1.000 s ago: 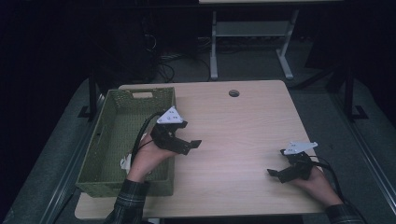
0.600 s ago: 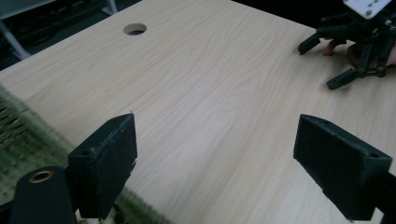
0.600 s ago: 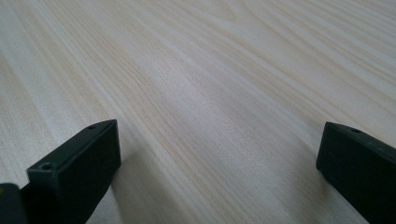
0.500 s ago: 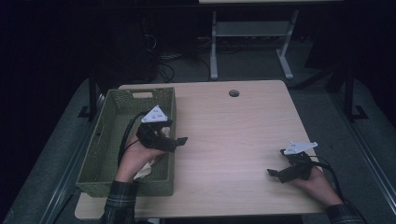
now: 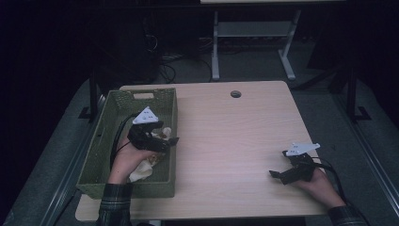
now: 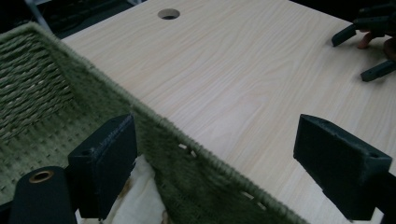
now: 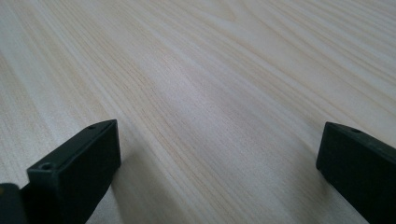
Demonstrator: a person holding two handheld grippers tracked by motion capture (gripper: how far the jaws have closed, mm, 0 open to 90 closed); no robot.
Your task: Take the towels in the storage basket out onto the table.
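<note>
Nearest the person, inside the basket, a pale cloth lies crumpled on the floor of it against the right wall, partly under the left hand. The left gripper hovers just above that wall, jaws spread wide and holding nothing; in the left gripper view one jaw hangs over the cloth inside the basket and the other hangs outside, over the table. That straddle is the main risk: if the jaws clench here, they would likely bite the woven rim instead of the cloth, or catch both, and a lift could then drag or tip the basket. A shallow pinch on one fold could also let the cloth slip free. The cable trailing into the basket might snag on the weave as the hand turns. Far to the right of the basket, the right gripper rests low on the table near its front edge, jaws likewise released and empty, so it offers no hold on the basket should it shift. Beyond the basket the table lies bare up to a round hole.
</note>
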